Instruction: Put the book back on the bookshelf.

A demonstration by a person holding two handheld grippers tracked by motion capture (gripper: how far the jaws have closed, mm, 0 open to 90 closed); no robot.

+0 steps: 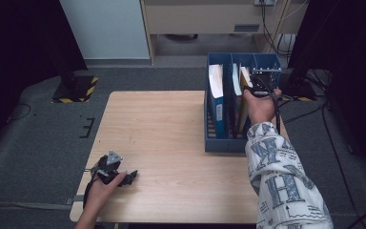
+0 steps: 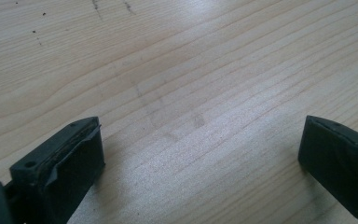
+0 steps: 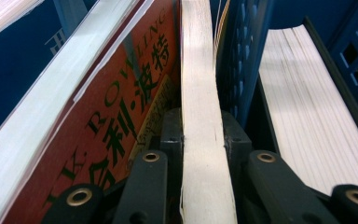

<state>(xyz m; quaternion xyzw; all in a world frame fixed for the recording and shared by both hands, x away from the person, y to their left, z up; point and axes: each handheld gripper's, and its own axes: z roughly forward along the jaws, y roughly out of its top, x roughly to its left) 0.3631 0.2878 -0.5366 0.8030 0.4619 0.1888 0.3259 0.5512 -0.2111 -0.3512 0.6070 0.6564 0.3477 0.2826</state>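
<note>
In the middle compartment of the blue file rack (image 1: 219,143), the right gripper (image 1: 253,82) clamps its jaws on the page edge of a thin book (image 3: 200,93) standing beside a red-covered book (image 3: 121,116), while the left gripper (image 1: 132,175) rests wide open on the table (image 1: 171,124), well apart from the rack.

Blue file rack (image 1: 219,143) is blocking table (image 1: 171,129) at 2 o'clock, books (image 1: 216,81) crowding its slots; wood from 9 to 6 o'clock is lying passable.
</note>
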